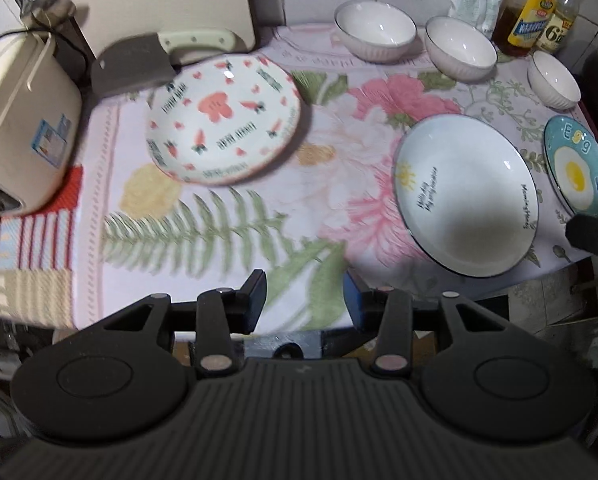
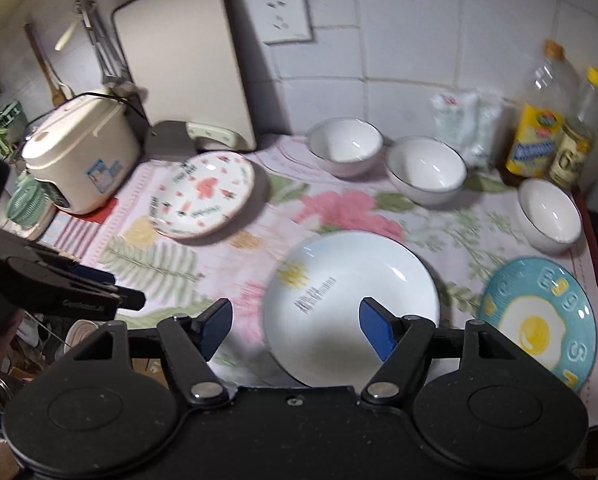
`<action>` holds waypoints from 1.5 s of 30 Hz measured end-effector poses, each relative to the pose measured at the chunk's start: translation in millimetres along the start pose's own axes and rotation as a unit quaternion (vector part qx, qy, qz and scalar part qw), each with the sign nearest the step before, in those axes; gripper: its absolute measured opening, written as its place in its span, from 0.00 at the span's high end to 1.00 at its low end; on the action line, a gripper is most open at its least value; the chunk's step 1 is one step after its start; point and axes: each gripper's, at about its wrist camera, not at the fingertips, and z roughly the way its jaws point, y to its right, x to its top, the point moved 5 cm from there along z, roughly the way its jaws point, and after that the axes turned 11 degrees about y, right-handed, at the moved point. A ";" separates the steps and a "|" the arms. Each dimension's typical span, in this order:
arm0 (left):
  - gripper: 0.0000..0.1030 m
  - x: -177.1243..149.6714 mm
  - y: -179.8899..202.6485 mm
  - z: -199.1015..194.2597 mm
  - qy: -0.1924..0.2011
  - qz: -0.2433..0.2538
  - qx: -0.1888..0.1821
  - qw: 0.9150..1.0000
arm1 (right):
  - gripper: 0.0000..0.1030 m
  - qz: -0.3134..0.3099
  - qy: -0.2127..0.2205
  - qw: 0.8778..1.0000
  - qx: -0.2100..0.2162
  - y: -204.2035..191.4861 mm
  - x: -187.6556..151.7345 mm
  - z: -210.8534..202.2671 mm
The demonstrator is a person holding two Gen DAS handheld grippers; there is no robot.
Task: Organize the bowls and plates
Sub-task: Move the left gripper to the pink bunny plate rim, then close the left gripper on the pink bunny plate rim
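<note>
Three plates lie flat on the floral cloth (image 1: 227, 216) covering the surface: carrot-print plate (image 1: 223, 119) at rear left just in front of a grey cleaver (image 1: 129, 65), pale plate w/ sun drawing (image 1: 465, 194) front centre, teal fried-egg plate (image 2: 539, 322) near the right edge, all well apart. Three white ribbed bowls sit upright and empty along the back: bowl 1 (image 1: 375, 28), bowl 2 (image 1: 460, 47) just beside it, smaller bowl 3 (image 1: 554, 78) further right, nearer the egg plate. Left hand-held gripper (image 1: 305, 290) hangs above the cloth's front edge, jaws partly apart, nothing between. Right hand-held gripper (image 2: 295, 326) hovers over the sun plate's near rim, jaws wide, empty, not touching it. Behind: cutting board (image 2: 187, 56) leaning on the tiled wall, rice cooker (image 2: 81, 152) at left, two oil bottles (image 2: 547, 128) and a white packet (image 2: 465, 118) in the rear right corner.
</note>
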 end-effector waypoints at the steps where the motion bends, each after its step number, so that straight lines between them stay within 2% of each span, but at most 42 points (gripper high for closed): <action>1: 0.59 4.0 -7.5 -1.1 0.005 0.001 -0.001 1.000 | 0.27 -0.005 0.008 1.000 -0.001 -10.0 4.6 -1.2; 10: 0.56 42.4 -73.1 4.5 0.031 -0.002 -0.003 1.000 | 0.27 -0.028 0.061 0.998 0.019 -86.9 53.2 17.2; 17: 0.50 60.4 -106.0 20.5 0.033 0.026 0.006 0.999 | 0.27 -0.018 0.080 0.996 0.021 -113.6 72.5 55.0; 19: 0.46 63.9 -112.3 27.6 0.033 0.033 0.010 0.999 | 0.27 -0.012 0.084 0.996 0.023 -116.1 74.3 66.8; 22: 0.31 68.9 -118.8 42.2 0.040 0.048 0.027 0.998 | 0.27 -0.007 0.088 0.996 0.023 -116.0 74.2 87.1; 23: 0.29 70.4 -120.5 48.4 0.042 0.052 0.031 0.997 | 0.27 -0.006 0.088 0.996 0.021 -115.0 73.6 94.1; 32: 0.25 77.5 -128.9 104.0 0.045 0.039 0.030 0.998 | 0.28 0.016 0.093 0.996 -0.001 -102.1 64.4 158.4; 37: 0.25 80.1 -142.9 136.8 0.056 0.014 0.023 0.998 | 0.28 0.008 0.136 0.991 0.006 -102.0 59.1 185.1; 41: 0.25 79.4 -151.4 161.6 0.063 0.020 0.034 0.997 | 0.28 0.021 0.167 0.986 -0.002 -96.2 50.9 208.6; 45: 0.25 73.6 -155.4 182.3 0.060 0.020 0.037 0.997 | 0.28 0.034 0.144 0.988 -0.031 -88.2 33.3 242.3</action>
